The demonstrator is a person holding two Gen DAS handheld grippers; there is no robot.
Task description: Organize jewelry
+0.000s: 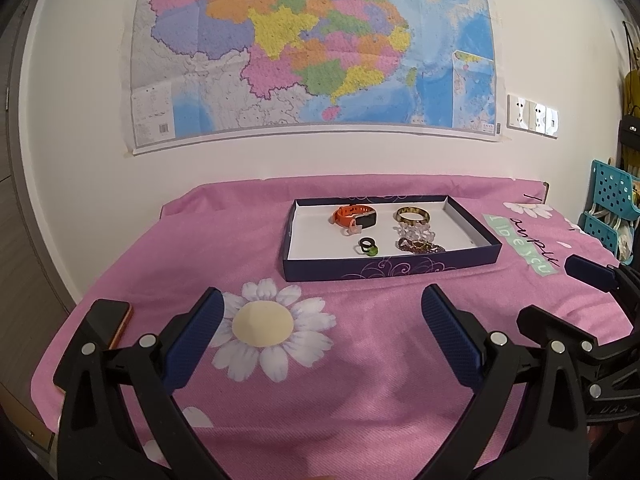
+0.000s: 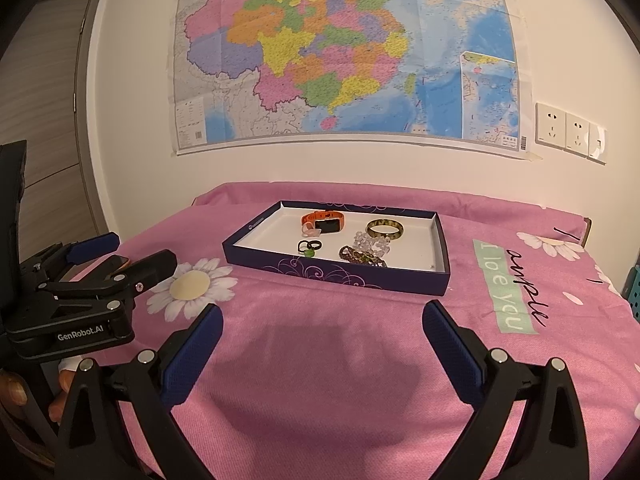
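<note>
A: Nearest first. Left claw (image 1: 320, 340) spread wide, nothing between its blue pads. Right claw (image 2: 322, 354) the same: wide apart, empty. Both hover above the pink daisy-print cloth (image 1: 360, 360) covering the bench, well short of the jewelry.

B: Anything beside them?

A: A phone (image 1: 110, 320) lies at the left edge of the cloth, near the left claw. In the right wrist view the left claw's body shows at far left, and fingers of a hand (image 2: 60, 396) below it.

B: Further out?

A: A shallow dark-blue box tray (image 1: 384, 270) with a white floor, mid-bench. Everything loose sits inside it: orange watch (image 1: 354, 216) toward the back, a tortoiseshell bangle (image 1: 413, 215) to its right, a clear bead bracelet (image 1: 414, 232) just in front of the bangle, a dark beaded bracelet (image 1: 420, 246) nearer the front wall, and black and green rings (image 1: 368, 246) touching, to its left.

B: Step in hand?

A: My reading: either the outset or the close. No piece lies outside the tray, none is held. I cannot tell whether the layout counts as sorted.

B: Next move?

A: If work remains, a reach forward over the front wall, then a narrow pinch; the rings are small and flat. Behind it all, a wall map (image 1: 312, 52).
</note>
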